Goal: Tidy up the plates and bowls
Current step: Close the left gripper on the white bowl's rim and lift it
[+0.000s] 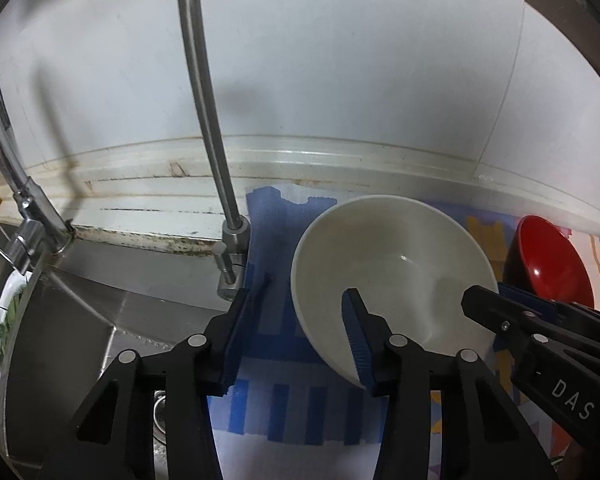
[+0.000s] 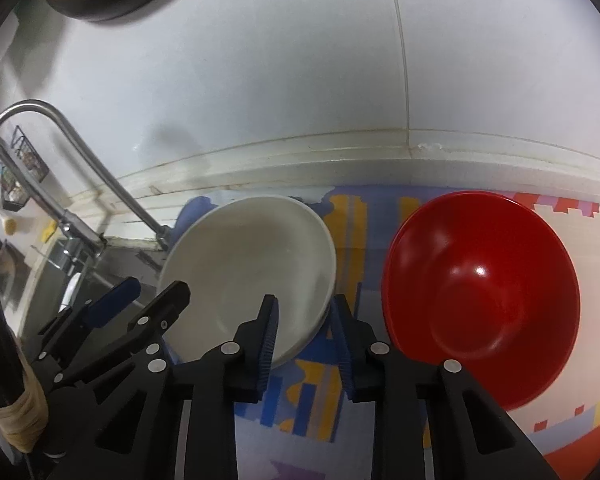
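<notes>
While your left hand-held gripper (image 1: 306,330) and right hand-held gripper (image 2: 306,338) both straddle the white bowl's (image 2: 252,256) rim, jaws narrowed, neither pinching, it's tilted on the counter (image 2: 572,436) beside the red bowl (image 2: 484,292).

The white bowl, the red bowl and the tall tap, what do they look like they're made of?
White bowl: probably glazed ceramic or melamine; smooth, softly glossy, thick rim.
Red bowl: likely plastic or lacquered melamine; very glossy with sharp highlights and a dark outside.
Tall tap: brushed metal, probably stainless steel; a grey satin sheen.
</notes>
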{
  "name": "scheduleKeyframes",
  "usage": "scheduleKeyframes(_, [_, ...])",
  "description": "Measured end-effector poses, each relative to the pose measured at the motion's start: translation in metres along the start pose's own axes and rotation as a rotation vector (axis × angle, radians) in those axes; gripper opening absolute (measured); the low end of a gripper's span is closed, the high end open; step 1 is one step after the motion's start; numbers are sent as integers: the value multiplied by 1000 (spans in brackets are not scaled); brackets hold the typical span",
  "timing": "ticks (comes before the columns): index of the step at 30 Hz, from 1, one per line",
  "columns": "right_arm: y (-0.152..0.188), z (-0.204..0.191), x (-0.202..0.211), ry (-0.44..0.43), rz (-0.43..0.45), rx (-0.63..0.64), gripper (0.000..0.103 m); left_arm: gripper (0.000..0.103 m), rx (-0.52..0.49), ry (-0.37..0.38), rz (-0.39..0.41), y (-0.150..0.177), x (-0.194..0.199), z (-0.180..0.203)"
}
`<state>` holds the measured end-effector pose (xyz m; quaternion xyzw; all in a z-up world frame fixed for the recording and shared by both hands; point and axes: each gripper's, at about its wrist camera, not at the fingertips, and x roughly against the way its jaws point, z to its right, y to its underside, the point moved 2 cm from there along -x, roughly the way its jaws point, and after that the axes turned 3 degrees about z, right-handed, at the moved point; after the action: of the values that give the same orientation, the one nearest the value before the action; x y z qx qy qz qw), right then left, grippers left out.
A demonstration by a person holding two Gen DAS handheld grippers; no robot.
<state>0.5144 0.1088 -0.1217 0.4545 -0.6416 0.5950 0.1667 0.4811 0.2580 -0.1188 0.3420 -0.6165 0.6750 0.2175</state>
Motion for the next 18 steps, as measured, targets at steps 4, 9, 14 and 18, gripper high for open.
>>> scheduleKeyframes(4, [-2,2,-5,23,-5,15,23,34,-4,2,-18,1,-7,2])
scheduleKeyframes(9, [-4,2,-9,43,-15,21,16,21,-10,15,-36,2,-12,5])
scheduleKeyframes(14, [-2,1,-11,57,-17,41,15,19,-23,-5,-31,1,-11,11])
scheduleKeyframes(18, [-1,1,-9,58,-16,46,15,18,-15,-8,-15,-1,-3,11])
